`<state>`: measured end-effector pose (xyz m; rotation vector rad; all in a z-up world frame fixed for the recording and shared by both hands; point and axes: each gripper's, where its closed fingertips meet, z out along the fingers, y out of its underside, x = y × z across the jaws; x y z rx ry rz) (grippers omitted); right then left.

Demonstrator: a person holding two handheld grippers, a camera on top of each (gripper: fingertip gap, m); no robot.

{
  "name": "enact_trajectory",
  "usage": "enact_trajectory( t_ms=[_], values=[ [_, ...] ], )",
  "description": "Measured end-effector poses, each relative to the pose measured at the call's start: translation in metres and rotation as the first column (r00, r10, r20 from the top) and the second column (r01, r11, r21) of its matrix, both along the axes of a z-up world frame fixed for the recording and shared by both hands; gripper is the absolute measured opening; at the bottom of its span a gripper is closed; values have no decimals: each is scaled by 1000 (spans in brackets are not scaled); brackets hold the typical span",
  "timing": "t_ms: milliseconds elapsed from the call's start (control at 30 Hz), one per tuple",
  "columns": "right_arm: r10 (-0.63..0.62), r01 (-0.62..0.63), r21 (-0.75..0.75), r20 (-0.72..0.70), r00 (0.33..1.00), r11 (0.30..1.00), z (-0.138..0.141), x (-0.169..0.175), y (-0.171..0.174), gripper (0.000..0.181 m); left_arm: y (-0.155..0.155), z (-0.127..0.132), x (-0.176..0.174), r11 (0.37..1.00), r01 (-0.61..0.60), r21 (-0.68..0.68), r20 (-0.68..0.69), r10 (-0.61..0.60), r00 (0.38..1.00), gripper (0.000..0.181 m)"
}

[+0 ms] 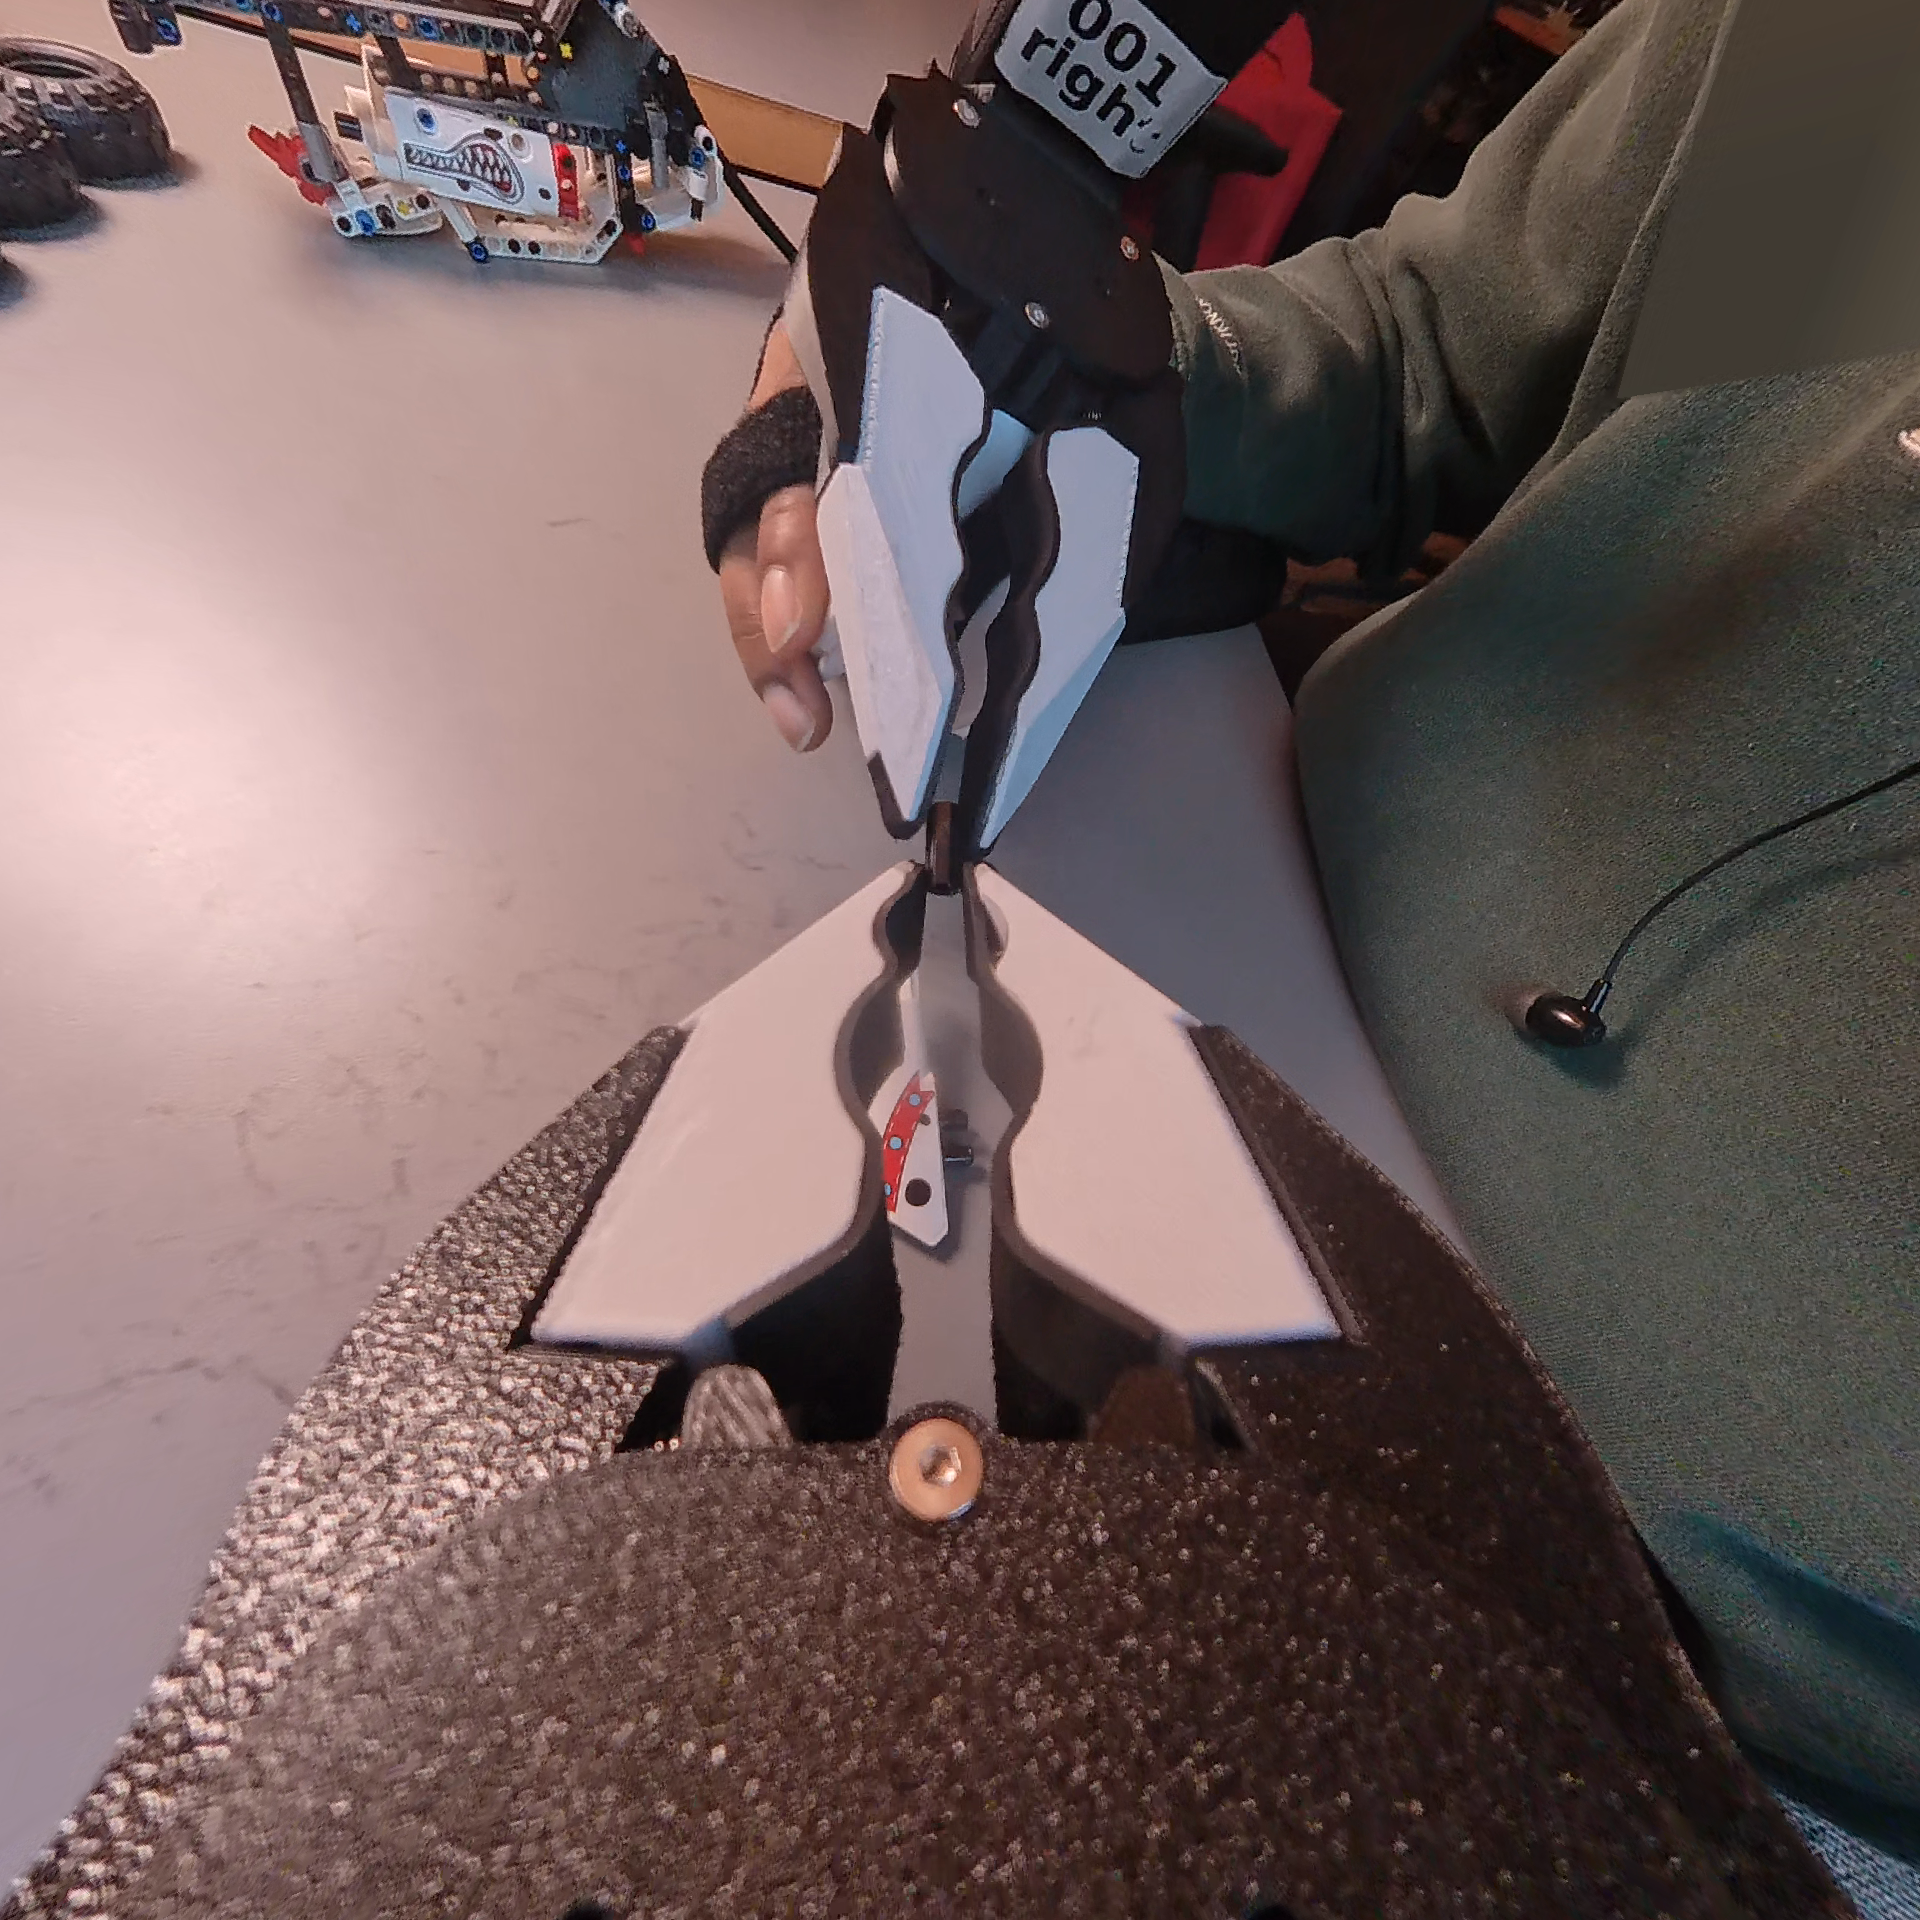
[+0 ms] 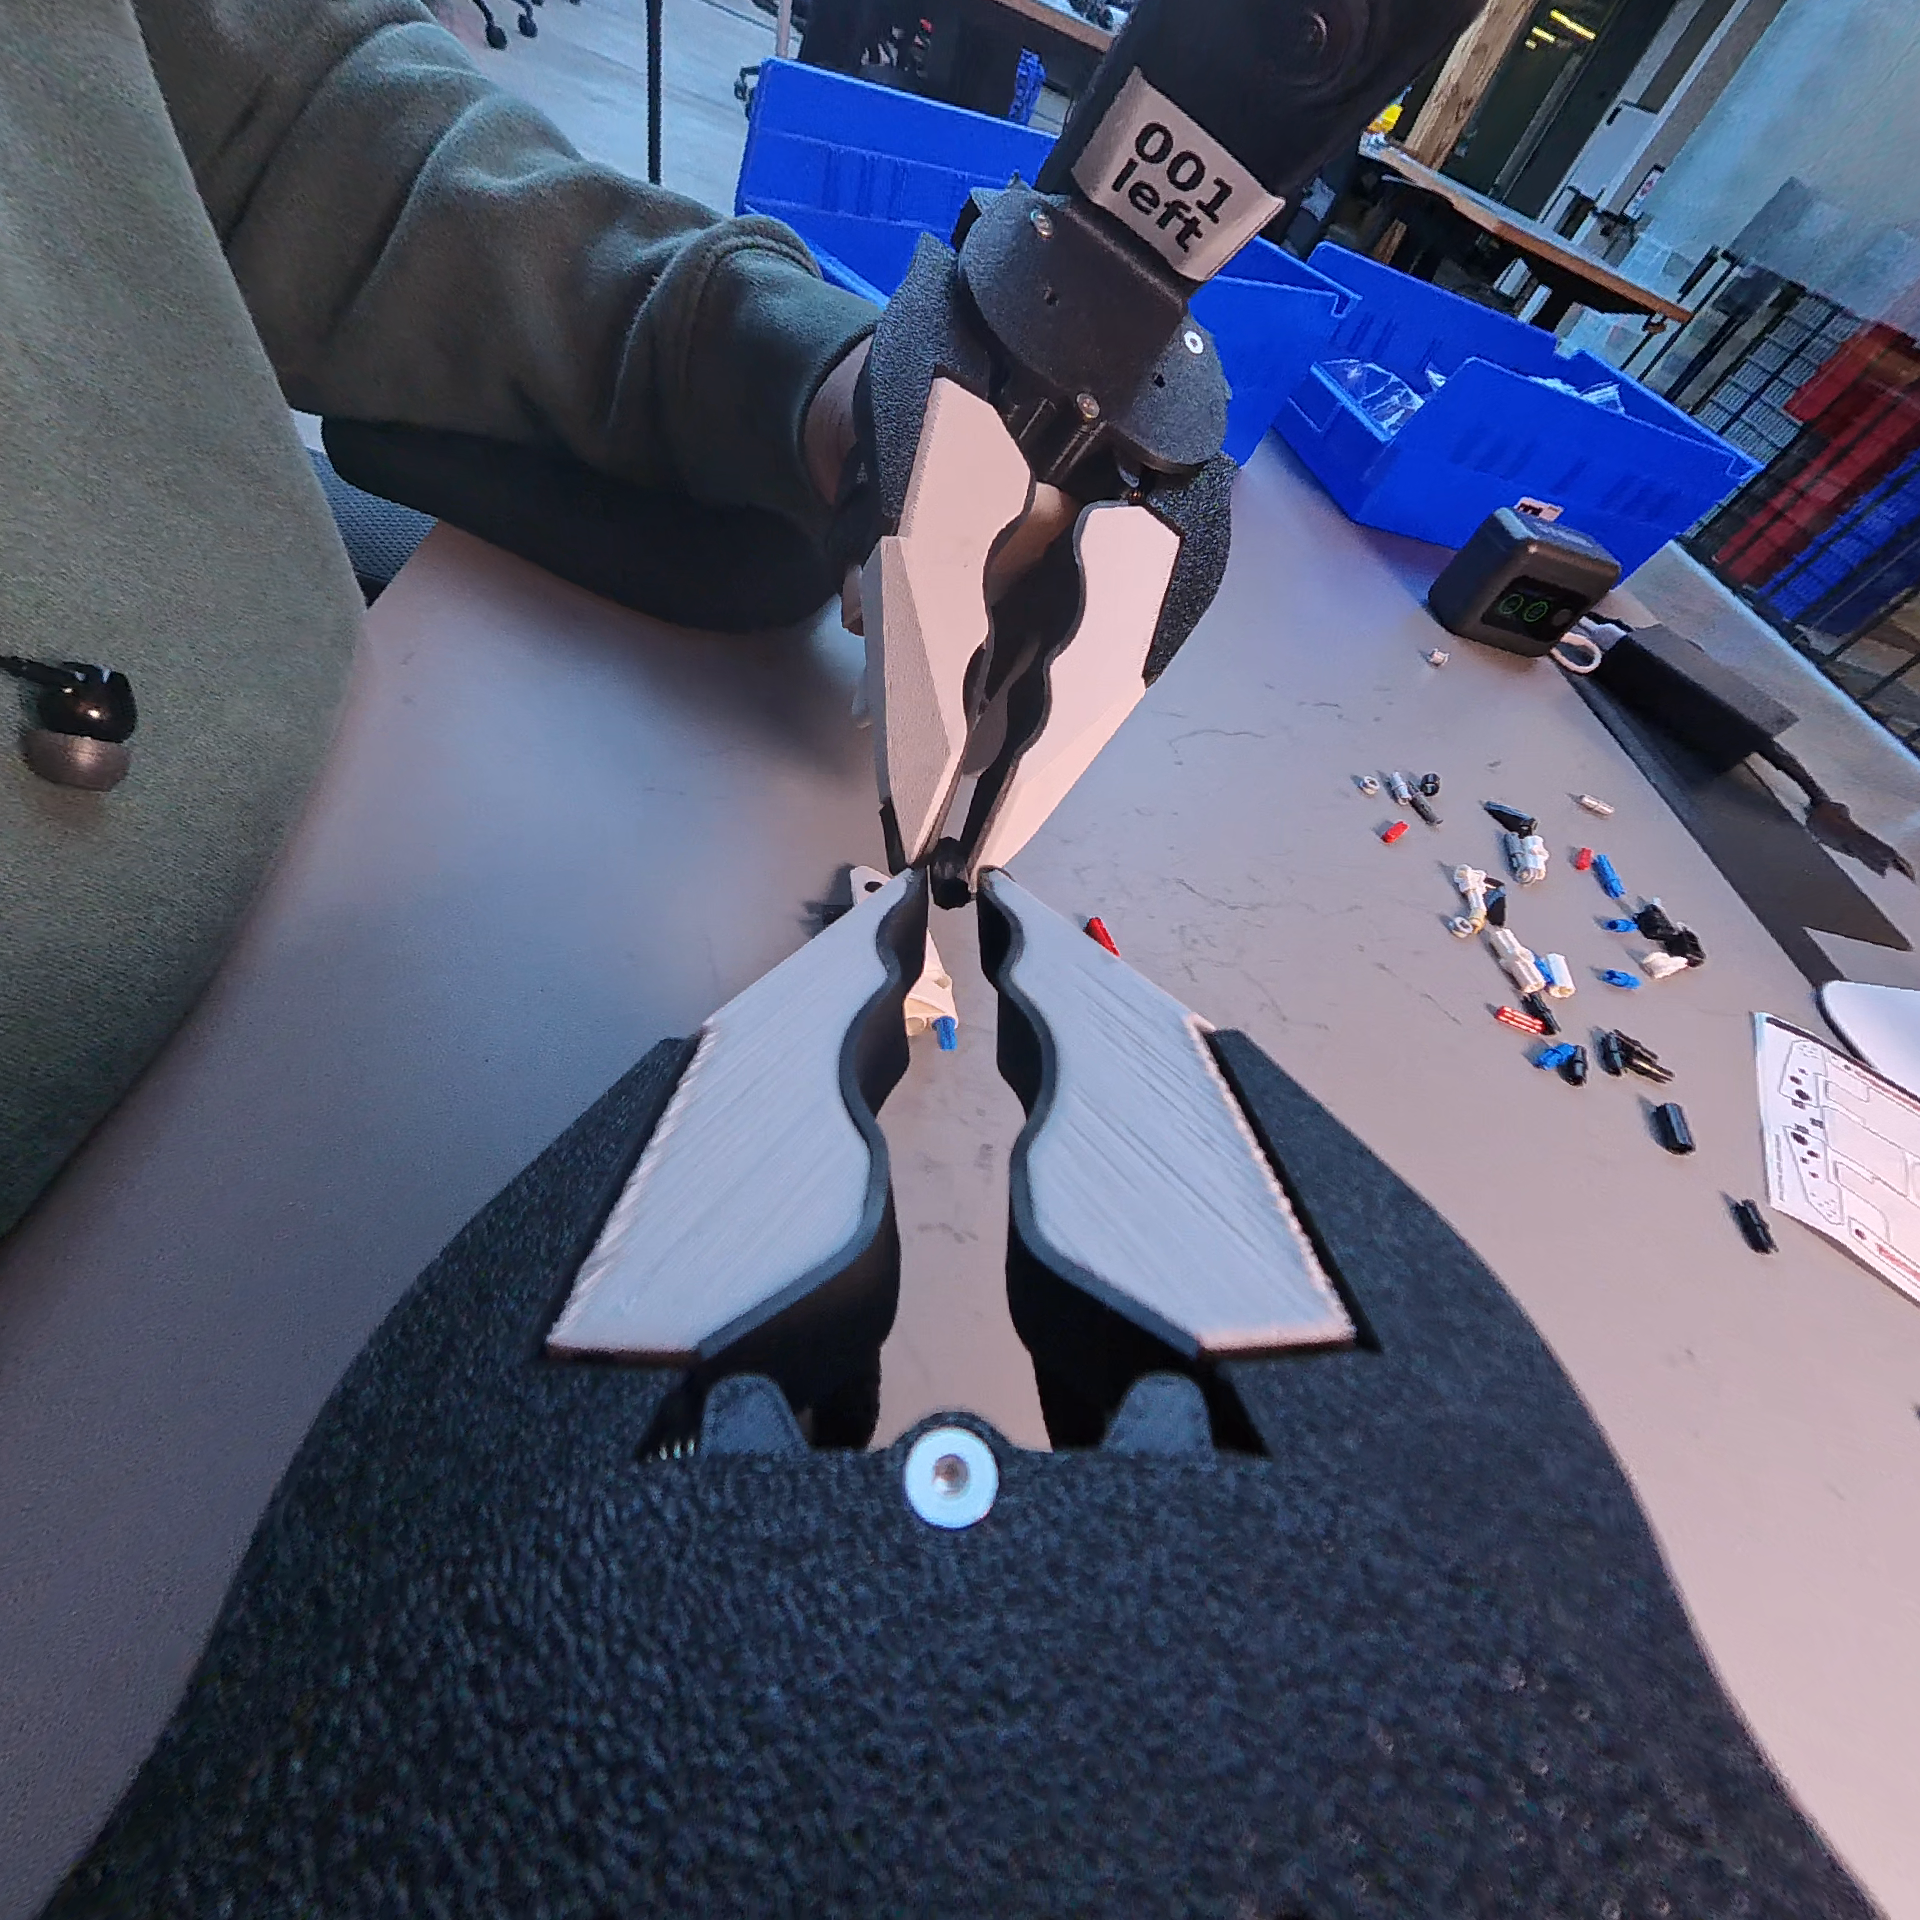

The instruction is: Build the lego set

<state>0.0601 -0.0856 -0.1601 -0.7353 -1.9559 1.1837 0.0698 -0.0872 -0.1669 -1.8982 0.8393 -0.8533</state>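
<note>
Landmark: we take the small black pin (image 1: pixel 943 857) as our landmark, held in the air above the table (image 1: pixel 312 727), close to the table edge nearest the person.
Left gripper (image 1: pixel 943 883): our fingers are almost together, their tips at the near end of the pin; it looks pinched here, though the contact is small and partly hidden.
Right gripper (image 2: pixel 951 883): our fingers stand a little apart at the tips, with the pin between them; whether they clamp it or only bracket it, we cannot tell.
Key relation: the two grippers meet tip to tip on the pin, and its long axis seems to run along the line from one gripper to the other.
Nearer hand: both are equally at the pin; we judge this a hand-over or regrip.
White panel (image 1: pixel 914 1164): a white piece with red trim lies below the pin, seen through the gap of the left fingers.
Model (image 1: pixel 499 156): the part-built lego model sits well beyond the pin, across the table.
Loose parts (image 2: pixel 1558 935): scattered well off to one side of the pin, beside an instruction sheet (image 2: pixel 1839 1143).
Room: the table surface around the pin is open.
</note>
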Motion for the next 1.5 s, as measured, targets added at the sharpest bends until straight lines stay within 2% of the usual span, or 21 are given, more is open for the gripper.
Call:
enact_trajectory(
  t_ms=[733,833,933,1000,1100,1200,1267,1333,1433,1500],
  values=[
    [47,-47,0,31,998,999,-4,3,-6,6,-6,-3,2,999,23,-21,-10,-24,1000,6],
    [6,-7,14,44,999,1000,-4,2,7,6,-3,-7,-12,999,-32,-19,-75,30,997,19],
    [-45,44,12,69,997,999,-3,4,27,6,-6,-24,-27,994,-80,-72,-179,66,982,32],
    [-64,61,30,102,993,998,-10,6,35,6,-11,-38,-26,990,-76,-118,-236,46,971,38],
    [-58,52,49,136,989,997,-19,6,34,6,-12,-55,-21,987,-68,-147,-316,18,949,41],
    [-46,39,51,148,988,998,-22,7,31,6,-8,-57,-21,990,-82,-116,-342,38,939,33],
    [-44,40,27,146,988,999,-20,7,32,6,-4,-58,-24,992,-97,-86,-369,59,927,23],
    [-34,37,-21,135,990,999,-14,7,33,6,-3,-58,-24,993,-91,-72,-381,57,923,22],
    [5,13,-184,99,995,983,5,10,31,6,1,-53,-21,994,-94,-53,-336,71,939,22],
    [42,-22,-326,55,998,945,26,13,31,6,6,-37,-20,994,-109,0,-274,105,956,22]
  ],
)
